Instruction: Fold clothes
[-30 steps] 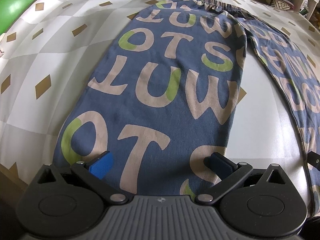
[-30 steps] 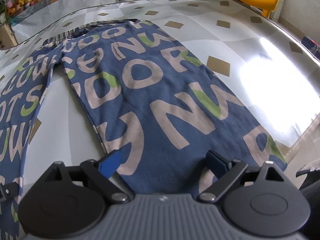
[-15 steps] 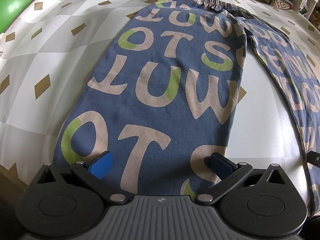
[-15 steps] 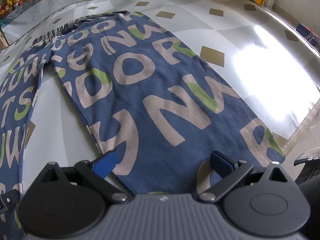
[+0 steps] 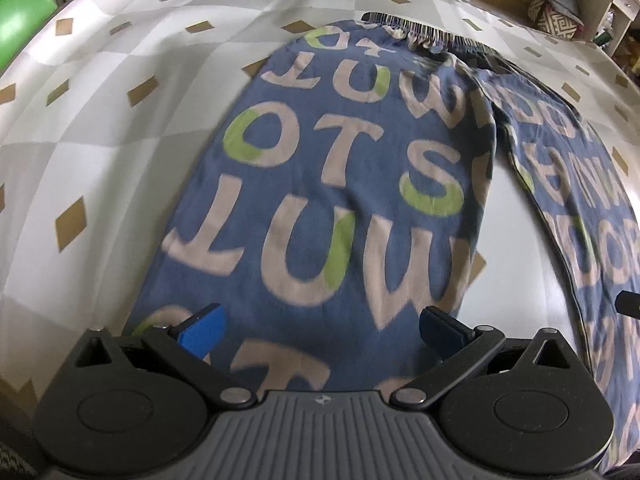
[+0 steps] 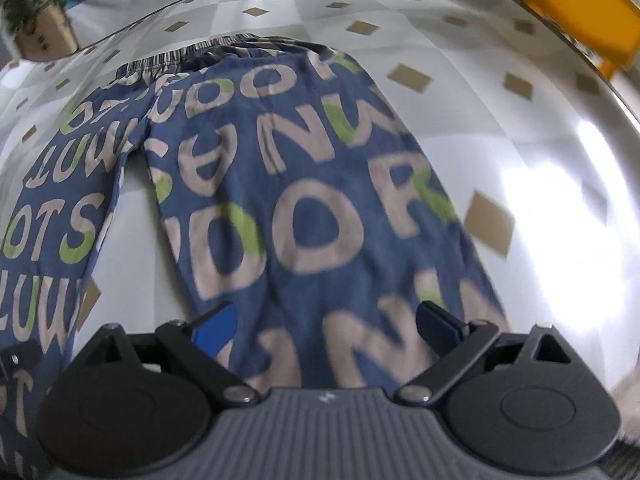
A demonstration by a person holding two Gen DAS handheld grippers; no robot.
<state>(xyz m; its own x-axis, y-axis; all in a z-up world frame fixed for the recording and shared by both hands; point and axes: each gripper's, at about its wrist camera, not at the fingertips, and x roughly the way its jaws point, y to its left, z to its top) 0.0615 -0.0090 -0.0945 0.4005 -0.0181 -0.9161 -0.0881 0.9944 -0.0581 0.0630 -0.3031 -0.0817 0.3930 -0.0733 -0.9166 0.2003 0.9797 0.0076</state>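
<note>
Hovering low over the cloth, the left gripper (image 5: 320,330) has its jaws spread wide and empty, one blue pad near each edge of a leg of the blue fleece trousers printed with large beige and green letters (image 5: 332,200). The right gripper (image 6: 326,326) hangs the same way over the other leg (image 6: 304,216), jaws wide, nothing between them.

The trousers lie flat on the glossy white-and-grey table with tan diamond marks (image 5: 112,128), legs running forward from both sets of jaws and meeting at the gathered striped waistband (image 5: 424,34) far ahead. A wedge of bare table separates the legs.

The risk, as I judge it, is a shallow bite: closing this high (the fleece looks thick and soft) could catch only the top layer, so the leg would peel open when lifted. The slick table may also let the whole garment slide, not fold.

Room is good to the outside of each jaw set. Past the right gripper's right jaw the table edge curves close, with a yellow plastic chair (image 6: 580,20) beyond it; a green panel (image 5: 24,20) sits far left of the left gripper.
</note>
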